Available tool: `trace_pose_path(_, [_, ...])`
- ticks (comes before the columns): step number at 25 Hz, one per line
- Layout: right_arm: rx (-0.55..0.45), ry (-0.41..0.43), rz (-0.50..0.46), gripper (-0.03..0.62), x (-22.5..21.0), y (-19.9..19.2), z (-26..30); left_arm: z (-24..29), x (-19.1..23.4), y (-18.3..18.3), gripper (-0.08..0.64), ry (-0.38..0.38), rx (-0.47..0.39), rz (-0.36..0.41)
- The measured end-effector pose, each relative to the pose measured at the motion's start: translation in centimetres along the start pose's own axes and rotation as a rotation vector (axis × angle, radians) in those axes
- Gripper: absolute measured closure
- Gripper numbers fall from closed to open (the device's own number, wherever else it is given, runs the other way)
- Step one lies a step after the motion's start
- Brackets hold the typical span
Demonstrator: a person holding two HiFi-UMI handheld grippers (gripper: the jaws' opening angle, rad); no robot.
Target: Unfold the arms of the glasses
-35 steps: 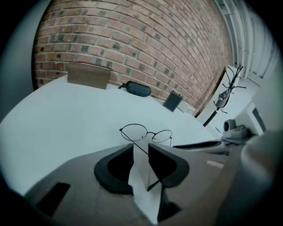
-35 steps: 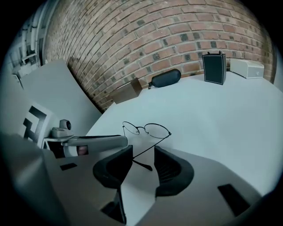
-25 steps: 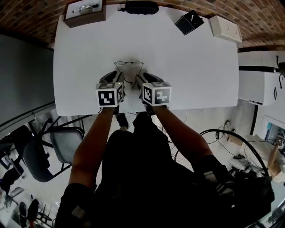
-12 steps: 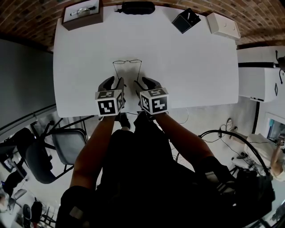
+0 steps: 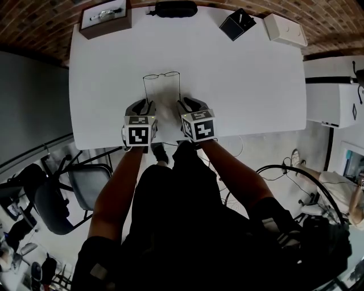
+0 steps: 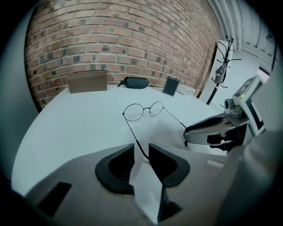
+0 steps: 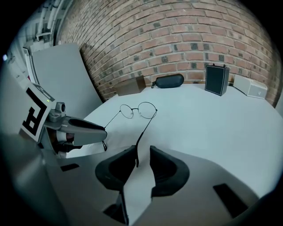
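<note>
Thin round wire glasses (image 5: 161, 75) lie on the white table (image 5: 244, 85), both arms stretched straight back toward me. My left gripper (image 5: 142, 104) stands at the tip of the left arm. In the left gripper view that tip (image 6: 142, 152) lies between the jaws of the left gripper (image 6: 141, 152), with a gap showing beside it. My right gripper (image 5: 187, 103) has the other arm's tip (image 7: 137, 161) between the jaws of the right gripper (image 7: 142, 155), close to the left pad. Both pairs of jaws have just been closing, and neither visibly pinches the wire.
Along the table's far edge stand a brown box with a watch (image 5: 107, 16), a black glasses case (image 5: 173, 9), a small black box (image 5: 238, 25) and a white box (image 5: 285, 30). The near table edge (image 5: 102, 143) runs just behind the grippers. A chair (image 5: 85, 182) stands below left.
The glasses' arms have swung from angled inward to straight and parallel. Both grippers have drawn back toward the near edge and slightly apart.
</note>
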State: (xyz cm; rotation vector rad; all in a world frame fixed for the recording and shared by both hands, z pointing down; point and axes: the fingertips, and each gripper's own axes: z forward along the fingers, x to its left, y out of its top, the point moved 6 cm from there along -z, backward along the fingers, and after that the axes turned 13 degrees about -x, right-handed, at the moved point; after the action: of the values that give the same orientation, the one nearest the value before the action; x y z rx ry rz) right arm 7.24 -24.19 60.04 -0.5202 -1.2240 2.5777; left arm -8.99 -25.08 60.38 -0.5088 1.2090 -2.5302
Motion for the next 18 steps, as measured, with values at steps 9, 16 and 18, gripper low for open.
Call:
trace_pose_path(9, [-0.015,0.009,0.008,0.518,-0.7,0.2,0.2,0.0,-0.5,0.6,0.451,-0.069,-0.015,0.135])
trace_pose_path(16, [-0.012,-0.010,-0.032,0.500,-1.1,0.3,0.2,0.3,-1.1,0.8,0.451,-0.092,-0.043,0.143])
trace_pose_path(18, [-0.018,-0.004,-0.051,0.483,-0.9,0.5,0.1,0.3,-1.1,1.1,0.451,-0.092,-0.060,0.145])
